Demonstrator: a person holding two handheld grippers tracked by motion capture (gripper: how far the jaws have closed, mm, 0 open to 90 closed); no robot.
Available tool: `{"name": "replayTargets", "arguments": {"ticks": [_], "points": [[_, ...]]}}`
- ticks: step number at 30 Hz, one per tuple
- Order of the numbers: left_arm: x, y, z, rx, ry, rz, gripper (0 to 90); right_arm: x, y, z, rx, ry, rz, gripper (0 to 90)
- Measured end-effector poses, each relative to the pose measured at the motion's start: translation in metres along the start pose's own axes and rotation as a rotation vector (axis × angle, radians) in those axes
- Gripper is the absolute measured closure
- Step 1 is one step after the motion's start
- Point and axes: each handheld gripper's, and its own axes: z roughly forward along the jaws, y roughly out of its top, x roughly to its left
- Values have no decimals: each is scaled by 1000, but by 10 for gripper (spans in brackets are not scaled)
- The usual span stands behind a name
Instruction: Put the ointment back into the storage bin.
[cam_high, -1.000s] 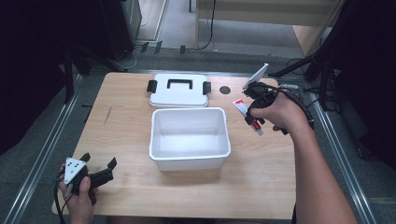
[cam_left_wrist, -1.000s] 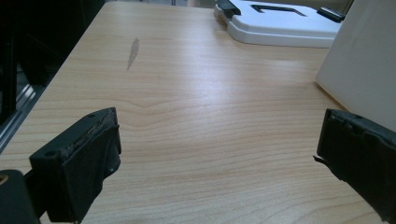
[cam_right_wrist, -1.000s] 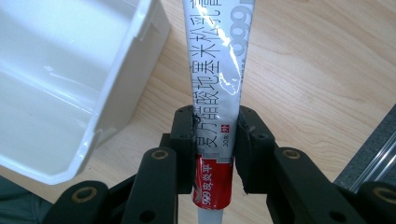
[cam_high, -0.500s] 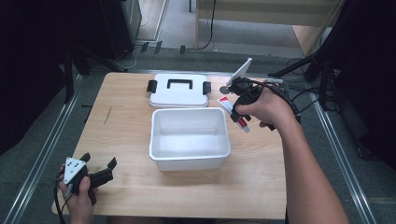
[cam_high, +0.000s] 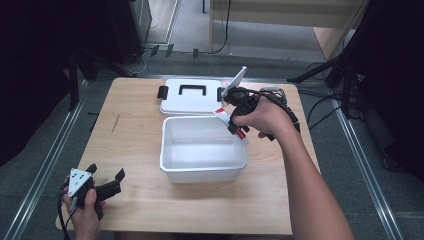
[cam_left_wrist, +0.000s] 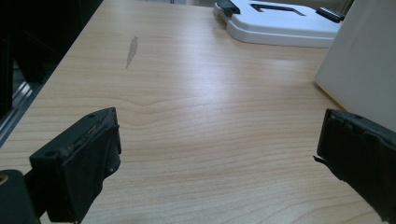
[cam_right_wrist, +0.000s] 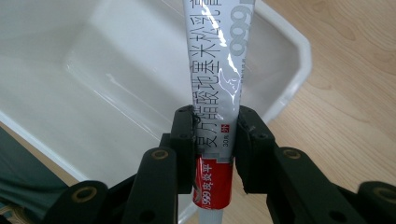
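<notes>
Clamping the right gripper (cam_right_wrist: 214, 140) on a red-and-white ointment box (cam_right_wrist: 215, 88), gripped near its red end so the long part hangs free over the white bin (cam_high: 170, 162), likely for dropping inside. Resting the left gripper (cam_left_wrist: 215, 154) at the table (cam_high: 135, 135) corner, jaws wide apart, empty. Lid (cam_high: 190, 102) parked behind, leaving the bin open.
</notes>
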Motion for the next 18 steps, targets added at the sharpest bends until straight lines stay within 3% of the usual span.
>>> {"name": "replayTargets", "arguments": {"ticks": [8, 18], "points": [[0, 0, 0, 1, 0, -4, 1, 12, 3, 12, 17, 24, -31, 722], [0, 0, 0, 4, 1, -2, 1, 15, 5, 34, 32, 33, -51, 721]]}}
